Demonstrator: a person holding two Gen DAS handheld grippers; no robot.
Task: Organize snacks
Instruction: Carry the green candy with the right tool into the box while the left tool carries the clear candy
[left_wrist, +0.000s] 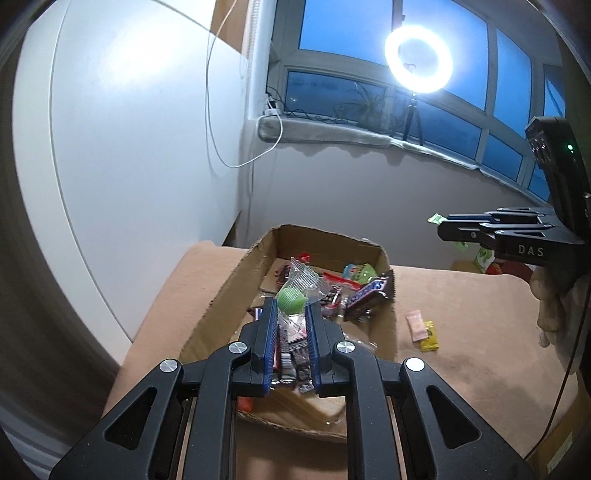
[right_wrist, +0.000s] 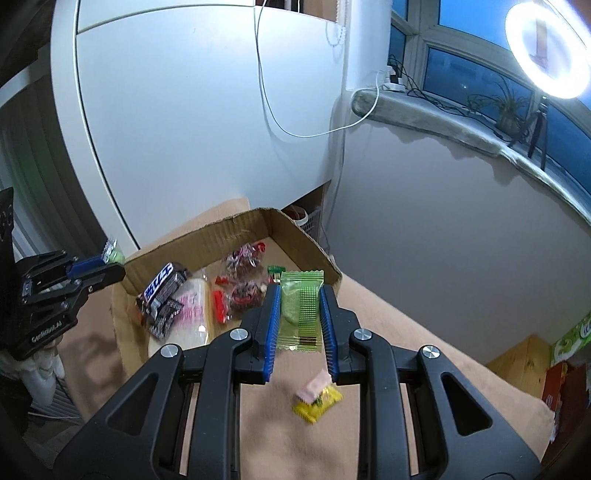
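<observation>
My left gripper is shut on a clear wrapper holding a round green candy, held above the open cardboard box of mixed snacks. A Snickers bar leans on the box's right wall. My right gripper is shut on a flat green snack packet, held over the tan cloth beside the box. Each gripper shows in the other's view: the right gripper at right, the left gripper at left. A pink packet and a yellow packet lie on the cloth.
The tan cloth covers the surface. A white cabinet stands at left, a windowsill with a ring light behind. Green and red boxes and a wooden piece sit past the cloth's right edge. A gloved hand holds the right gripper.
</observation>
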